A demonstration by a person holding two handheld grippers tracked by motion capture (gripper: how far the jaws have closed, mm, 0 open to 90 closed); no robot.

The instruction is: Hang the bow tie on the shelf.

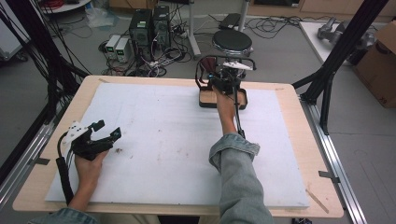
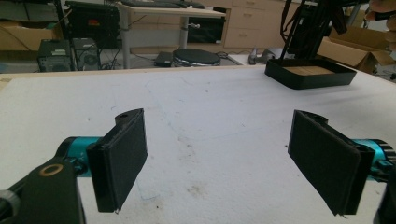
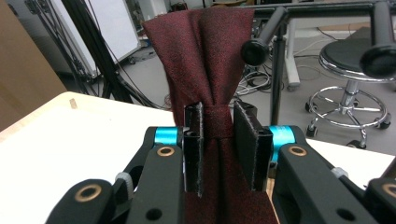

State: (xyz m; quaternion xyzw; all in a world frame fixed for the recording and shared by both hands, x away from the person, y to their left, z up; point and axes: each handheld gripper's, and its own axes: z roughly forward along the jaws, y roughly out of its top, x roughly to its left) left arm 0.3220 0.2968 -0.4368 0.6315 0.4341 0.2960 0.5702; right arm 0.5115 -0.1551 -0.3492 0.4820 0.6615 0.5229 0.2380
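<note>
Tabletop (image 1: 289, 154): light wood w/ a big white sheet (image 1: 168, 140) over most of it, wood showing round the edges.

Black tray (image 1: 204, 99) w/ wooden floor sits at the far edge of the sheet, right of centre; in left gripper view it's at the far right corner of the sheet (image 2: 308, 74). A black rack (image 1: 243, 59) w/ knob-ended bars stands over the tray; two knobs show in right gripper view (image 3: 254, 51).

Dark red cloth (image 3: 205, 70) hangs from the rack's top bar, over the tray at the far edge; from high view a bit of it shows at the rack's left side (image 1: 207, 65). It's bunched narrow at mid-height, fanning out above and below.

Right gripper (image 3: 217, 144) reaches in over the tray, arm in a denim sleeve (image 1: 236, 172) stretched across the sheet. Jaws clenched on the cloth, pinching it at the bunched waist; both pads press the fabric from either side.

Left gripper (image 1: 106, 129) rests near the sheet's left edge, towards the near side, well apart from tray + cloth. Jaws released, spread wide, nothing betw. the pads (image 2: 123, 158), just bare sheet w/ a few small stains.
</note>
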